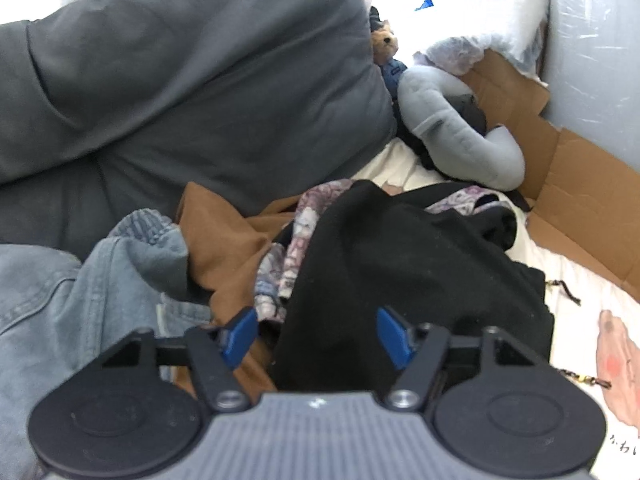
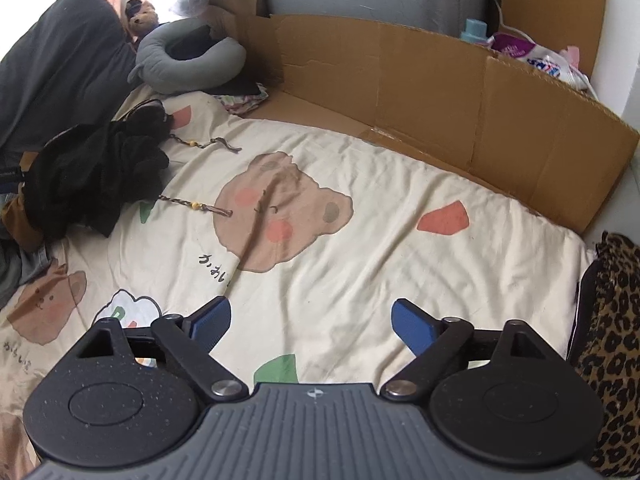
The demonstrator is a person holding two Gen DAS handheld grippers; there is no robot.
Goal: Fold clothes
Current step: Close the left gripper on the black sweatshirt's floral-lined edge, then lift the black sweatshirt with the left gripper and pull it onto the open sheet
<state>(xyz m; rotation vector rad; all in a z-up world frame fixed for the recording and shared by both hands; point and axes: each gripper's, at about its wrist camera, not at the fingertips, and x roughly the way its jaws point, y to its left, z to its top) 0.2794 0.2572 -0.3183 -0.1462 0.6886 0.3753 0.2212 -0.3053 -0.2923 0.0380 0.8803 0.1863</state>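
Small black handwritten Japanese kana on cream bedsheet [image 2: 360, 240], just below-left of big brown bear-face print [image 2: 280, 212]; too tiny to read for sure. More kana by smaller bear print at left edge, also illegible. Blue lettering on white/purple pack [image 2: 536, 60] behind cardboard [image 2: 440, 92]: partly hidden, unreadable.

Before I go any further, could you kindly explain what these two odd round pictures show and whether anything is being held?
Each picture comes from a camera on a tool the person carries. The left hand-held gripper hangs open over a heap of clothes: a black garment, a brown one and denim. The right hand-held gripper is open above the bear-print bedsheet, with cardboard behind and a leopard-print cloth at its right. Neither holds anything.
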